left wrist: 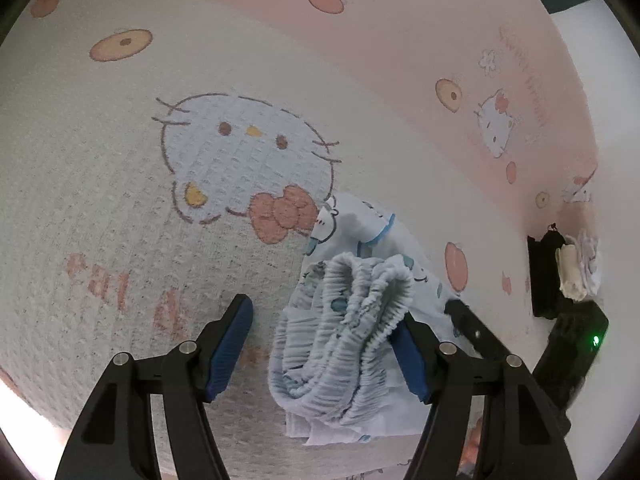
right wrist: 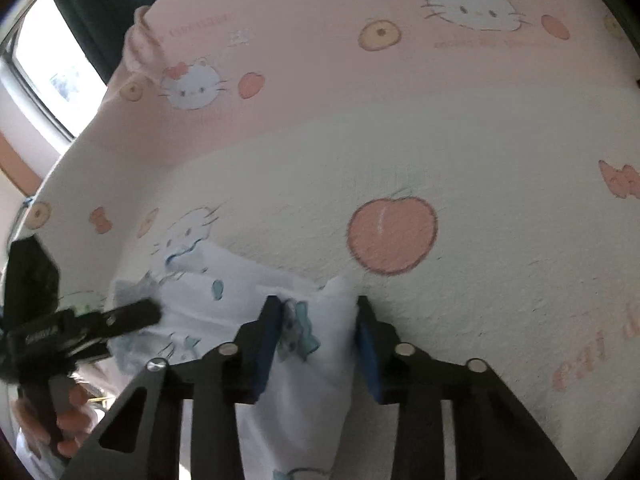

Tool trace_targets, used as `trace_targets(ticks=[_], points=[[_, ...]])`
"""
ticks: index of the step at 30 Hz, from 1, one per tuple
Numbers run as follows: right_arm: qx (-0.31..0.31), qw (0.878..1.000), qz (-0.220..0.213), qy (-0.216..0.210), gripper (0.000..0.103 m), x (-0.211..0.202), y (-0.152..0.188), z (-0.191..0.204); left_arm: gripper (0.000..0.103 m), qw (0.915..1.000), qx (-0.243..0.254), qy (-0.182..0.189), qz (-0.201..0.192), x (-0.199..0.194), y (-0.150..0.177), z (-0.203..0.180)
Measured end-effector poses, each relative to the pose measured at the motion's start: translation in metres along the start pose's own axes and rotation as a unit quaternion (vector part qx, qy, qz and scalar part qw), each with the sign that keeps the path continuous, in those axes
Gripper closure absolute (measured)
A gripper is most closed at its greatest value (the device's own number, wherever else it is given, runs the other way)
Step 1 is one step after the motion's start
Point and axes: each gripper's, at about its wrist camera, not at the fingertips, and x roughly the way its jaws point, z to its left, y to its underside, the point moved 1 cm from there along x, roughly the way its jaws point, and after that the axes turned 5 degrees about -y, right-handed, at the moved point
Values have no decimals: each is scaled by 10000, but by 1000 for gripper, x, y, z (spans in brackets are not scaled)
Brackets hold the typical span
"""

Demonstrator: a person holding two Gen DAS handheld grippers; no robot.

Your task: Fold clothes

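Shorts [left wrist: 344,344] of thin white printed cotton lie bunched on a cartoon-print bedspread [left wrist: 120,200], the ruched elastic waistband [left wrist: 360,292] heaped on top. Light, limp and unlikely to slip, the cloth should drape from any pinch; the firmer waistband looks the surest hold. The left gripper [left wrist: 320,344] stands spread, the waistband between its 2 blue pads but not clamped. The right gripper [right wrist: 316,344] pinches a raised fold at the garment's edge. Other folded clothes [left wrist: 580,268] sit well apart.
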Motion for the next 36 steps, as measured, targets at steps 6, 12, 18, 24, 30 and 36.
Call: trace_targets(ticks=[6, 12, 18, 24, 30, 36], points=[[163, 9998, 121, -22, 75, -16, -1, -10, 37, 9997, -246, 78, 54, -16, 3, 21], [909, 9939, 421, -471, 59, -31, 3, -33, 37, 9972, -639, 221, -327, -29, -2, 5], [1469, 9848, 364, -850, 49, -51, 13, -50, 37, 9866, -1394, 825, -175, -31, 5, 20], [1951, 9703, 587, -1303, 46, -58, 36, -55, 37, 9723, -2097, 1033, -83, -42, 42, 49], [2881, 9423, 600, -1595, 44, -43, 48, -61, 37, 9673, -2351, 935, -192, -52, 66, 53], [3244, 9270, 662, -1763, 40, -44, 63, -66, 37, 9640, -2422, 1096, 93, -46, 79, 57]])
